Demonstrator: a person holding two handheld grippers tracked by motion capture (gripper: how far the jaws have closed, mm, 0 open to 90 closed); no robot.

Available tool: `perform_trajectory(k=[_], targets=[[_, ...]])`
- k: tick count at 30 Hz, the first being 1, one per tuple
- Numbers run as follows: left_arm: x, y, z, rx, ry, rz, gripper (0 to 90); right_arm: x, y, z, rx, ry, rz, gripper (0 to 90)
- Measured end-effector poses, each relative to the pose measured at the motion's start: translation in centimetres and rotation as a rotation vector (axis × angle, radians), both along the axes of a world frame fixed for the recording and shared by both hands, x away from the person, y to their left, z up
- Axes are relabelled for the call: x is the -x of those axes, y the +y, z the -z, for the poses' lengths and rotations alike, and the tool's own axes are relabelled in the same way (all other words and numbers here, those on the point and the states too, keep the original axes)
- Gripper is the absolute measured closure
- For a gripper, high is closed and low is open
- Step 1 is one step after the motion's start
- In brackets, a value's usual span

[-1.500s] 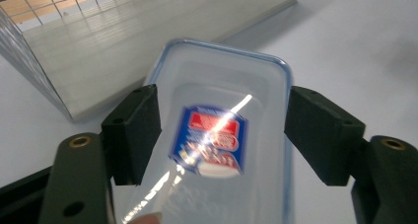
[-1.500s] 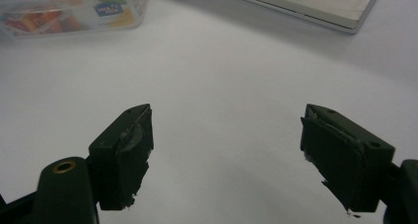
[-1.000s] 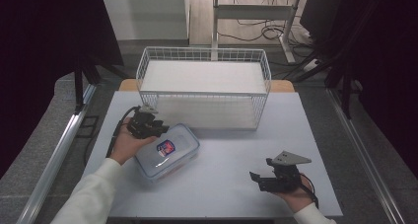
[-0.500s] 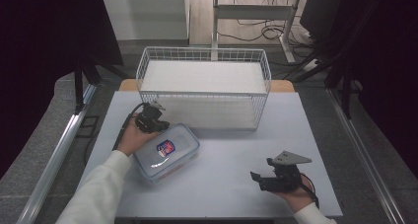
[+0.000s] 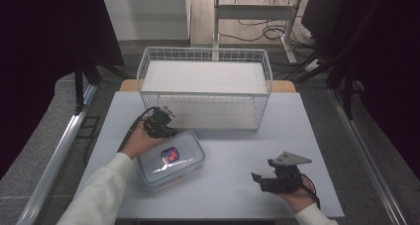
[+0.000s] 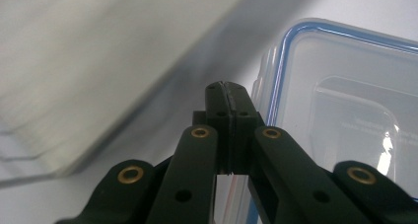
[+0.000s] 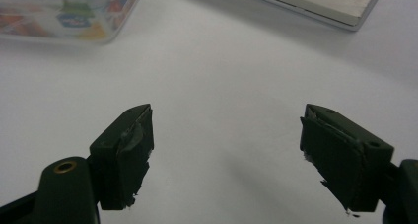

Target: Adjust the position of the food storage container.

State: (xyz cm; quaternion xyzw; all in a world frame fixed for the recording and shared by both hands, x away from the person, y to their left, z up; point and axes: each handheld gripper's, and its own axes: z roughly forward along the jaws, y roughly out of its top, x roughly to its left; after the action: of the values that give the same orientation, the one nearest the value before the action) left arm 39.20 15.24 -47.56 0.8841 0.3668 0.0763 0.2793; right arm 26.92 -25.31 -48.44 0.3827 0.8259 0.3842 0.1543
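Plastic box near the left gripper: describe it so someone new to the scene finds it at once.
Start at the white wire basket at the far side of the table. Just in front of its left corner lies a clear, flat, lidded box, with the left gripper at its far edge. Its blue-trimmed lid and the red-and-white label inside set it apart.

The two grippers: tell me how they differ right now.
The left gripper has its jaws shut with nothing between them; the right gripper has its jaws open. The left sits at the clear container's far edge; the right rests apart on the bare table. Both are black and hand-held.
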Motion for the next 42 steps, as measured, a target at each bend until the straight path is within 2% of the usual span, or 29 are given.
perform_trajectory(k=[6, 8, 12, 16, 18, 21, 25, 28, 31, 35, 39, 42], targets=[[0.9, -2.5, -0.3, -0.015, 0.015, 0.098, 89.7, -0.1, 0.0, 0.1, 0.008, 0.008, 0.001, 20.9], [1.3, -3.2, -0.3, -0.016, 0.021, 0.116, 89.8, 0.0, 0.0, 0.1, 0.009, 0.008, 0.000, 20.9], [1.8, -3.9, -0.3, -0.009, 0.031, 0.138, 89.7, -0.1, -0.1, 0.2, 0.013, 0.013, -0.001, 20.9], [2.1, -3.6, -0.6, -0.024, 0.026, 0.132, 89.8, -0.1, -0.1, 0.3, 0.015, 0.014, -0.002, 20.8], [2.2, -2.9, -1.0, -0.019, 0.008, 0.106, 89.7, -0.1, 0.0, 0.3, 0.017, 0.014, -0.003, 20.8], [2.6, -1.3, -2.0, 0.018, -0.004, 0.051, 89.7, -0.1, 0.0, 0.3, 0.019, 0.013, -0.002, 20.8], [4.5, 2.2, -3.1, 0.078, -0.029, -0.040, 89.7, 0.0, -0.1, 0.3, 0.022, 0.014, -0.002, 20.8], [6.3, 4.7, -3.0, 0.079, -0.036, -0.111, 89.5, 0.0, -0.1, 0.3, 0.021, 0.014, 0.002, 20.8], [7.8, 6.9, -2.5, 0.085, -0.027, -0.157, 89.7, 0.0, 0.1, 0.3, 0.027, 0.012, 0.000, 20.8], [10.2, 9.9, -1.2, 0.087, 0.013, -0.202, 89.8, 0.1, 0.2, 0.3, 0.030, 0.006, 0.004, 20.8], [11.8, 11.4, 0.3, 0.096, 0.054, -0.247, 89.9, 0.1, 0.2, 0.3, 0.035, 0.010, 0.006, 20.9], [12.6, 11.5, 1.9, 0.086, 0.097, -0.245, 89.8, 0.0, 0.3, 0.4, 0.037, 0.011, 0.005, 20.8]])
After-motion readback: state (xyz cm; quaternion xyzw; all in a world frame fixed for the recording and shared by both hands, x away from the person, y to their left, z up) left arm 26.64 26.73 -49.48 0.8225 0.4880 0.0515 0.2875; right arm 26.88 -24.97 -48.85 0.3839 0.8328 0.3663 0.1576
